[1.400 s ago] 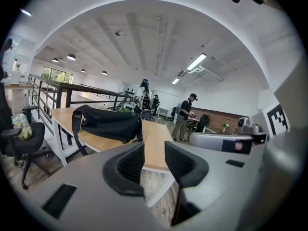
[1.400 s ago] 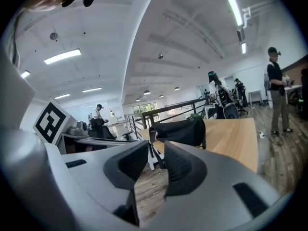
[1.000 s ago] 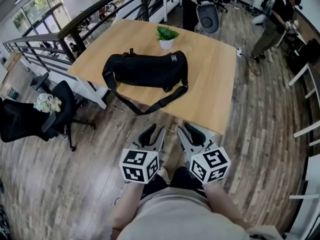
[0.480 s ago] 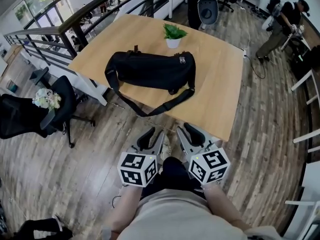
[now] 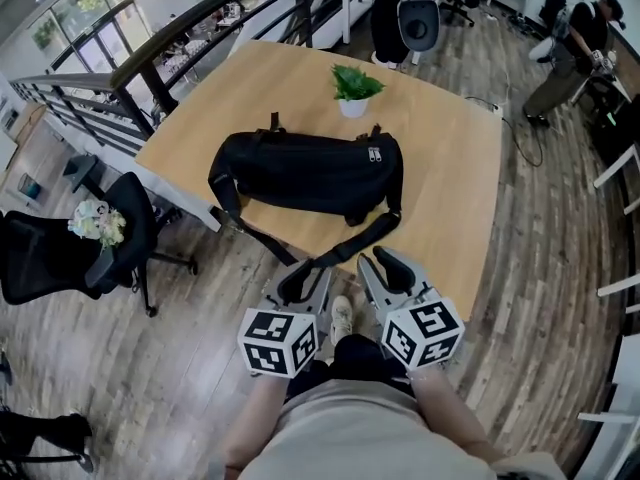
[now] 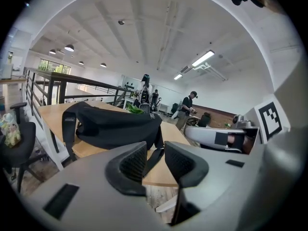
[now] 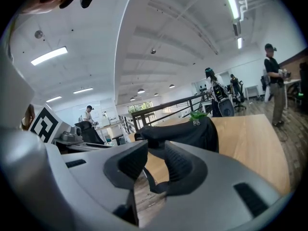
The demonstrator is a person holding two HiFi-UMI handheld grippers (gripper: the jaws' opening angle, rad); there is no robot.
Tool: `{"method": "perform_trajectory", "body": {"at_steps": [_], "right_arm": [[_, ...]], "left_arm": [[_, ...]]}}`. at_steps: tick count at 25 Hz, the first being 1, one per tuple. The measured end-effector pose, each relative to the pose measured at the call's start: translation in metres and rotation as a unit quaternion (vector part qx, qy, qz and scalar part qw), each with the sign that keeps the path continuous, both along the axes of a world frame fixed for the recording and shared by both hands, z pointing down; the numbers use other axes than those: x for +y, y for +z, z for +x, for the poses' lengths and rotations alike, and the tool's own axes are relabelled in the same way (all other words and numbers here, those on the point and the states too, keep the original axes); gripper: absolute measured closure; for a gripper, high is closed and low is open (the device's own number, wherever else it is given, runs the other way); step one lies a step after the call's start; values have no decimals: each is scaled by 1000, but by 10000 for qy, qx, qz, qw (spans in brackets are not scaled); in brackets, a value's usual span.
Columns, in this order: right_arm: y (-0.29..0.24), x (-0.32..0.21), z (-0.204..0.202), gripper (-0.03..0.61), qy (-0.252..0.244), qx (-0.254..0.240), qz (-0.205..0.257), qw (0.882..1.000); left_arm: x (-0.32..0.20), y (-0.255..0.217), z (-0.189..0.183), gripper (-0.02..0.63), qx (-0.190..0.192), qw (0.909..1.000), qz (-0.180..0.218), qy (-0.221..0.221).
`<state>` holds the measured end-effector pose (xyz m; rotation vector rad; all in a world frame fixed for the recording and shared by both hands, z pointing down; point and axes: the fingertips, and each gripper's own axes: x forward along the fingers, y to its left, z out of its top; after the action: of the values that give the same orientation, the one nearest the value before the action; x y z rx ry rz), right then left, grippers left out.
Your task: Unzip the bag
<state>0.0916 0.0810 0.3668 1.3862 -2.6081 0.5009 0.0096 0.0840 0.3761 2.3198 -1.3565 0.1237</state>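
A black duffel bag [image 5: 305, 173] lies on its side on the wooden table [image 5: 445, 168], zipped, with two silver zip pulls [image 5: 374, 154] at its right end. Its shoulder strap [image 5: 345, 250] hangs over the table's near edge. My left gripper [image 5: 308, 276] and right gripper [image 5: 380, 268] are side by side just short of that edge, pointing at the bag, apart from it. Both are open with nothing between the pads. In the left gripper view, the bag [image 6: 115, 126] lies beyond the gripper [image 6: 155, 150]. In the right gripper view, the bag [image 7: 187, 131] is ahead of the gripper [image 7: 156, 150].
A small potted plant [image 5: 352, 88] stands behind the bag. A black office chair [image 5: 60, 248] sits on the left by the railing [image 5: 150, 68]. Another chair [image 5: 415, 18] is beyond the table. A person [image 5: 575, 48] stands at the far right on the wood floor.
Both grippers have come forward to the table's near edge, and the bag now sits closer in view. The jaws look the same width as before.
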Motion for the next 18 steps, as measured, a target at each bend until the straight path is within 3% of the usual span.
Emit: {"method": "perform_trajectory", "body": {"at_steps": [8, 18], "right_arm": [[-12, -90, 21, 476, 266, -149, 53, 9995], [-11, -153, 59, 474, 600, -163, 44, 9981]], "left_arm": [[-82, -12, 14, 486, -156, 9997, 45, 190], [-155, -9, 60, 488, -191, 9976, 2, 670]]}}
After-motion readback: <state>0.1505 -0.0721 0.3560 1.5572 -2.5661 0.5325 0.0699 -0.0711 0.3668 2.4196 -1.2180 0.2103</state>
